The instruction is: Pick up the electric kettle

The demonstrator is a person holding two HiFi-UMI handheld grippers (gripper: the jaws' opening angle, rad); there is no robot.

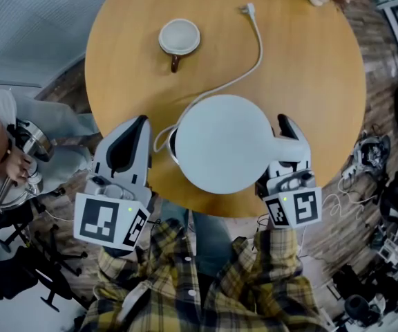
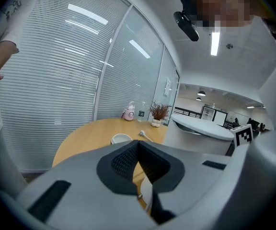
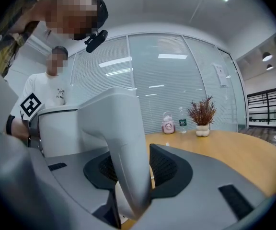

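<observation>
Right now my right gripper (image 1: 286, 124) has its fingers partly closed around the handle (image 3: 124, 138) of the electric kettle (image 1: 223, 144). In the right gripper view the white handle fills the gap and both dark ribbed pads (image 3: 164, 164) lie against its sides. My left gripper (image 1: 139, 124) holds nothing. In the left gripper view its two pads (image 2: 121, 159) meet at their far tips, with only a sliver of table and a pale edge showing behind them, and its tip sits just beside the kettle's left flank; I cannot tell whether it touches. The kettle stands upright at the near edge of the round wooden table (image 1: 302, 61), between my two grippers, its long axis vertical, so the head view shows mostly the round white lid. Its handle sticks out to the right in that view, straight toward my right gripper. Only the head view shows the white cord (image 1: 258, 47) curling from the kettle's left side to a plug (image 1: 247, 8) across the table, and the cup (image 1: 179, 37) seen from above. The gripper views add what sits low at the far rim: a small potted plant (image 3: 202, 114) and a pink item (image 3: 167, 123), with blinds behind glass. The right gripper view also shows a person in a white shirt (image 3: 47, 92) standing beyond the kettle body (image 3: 61, 128).
</observation>
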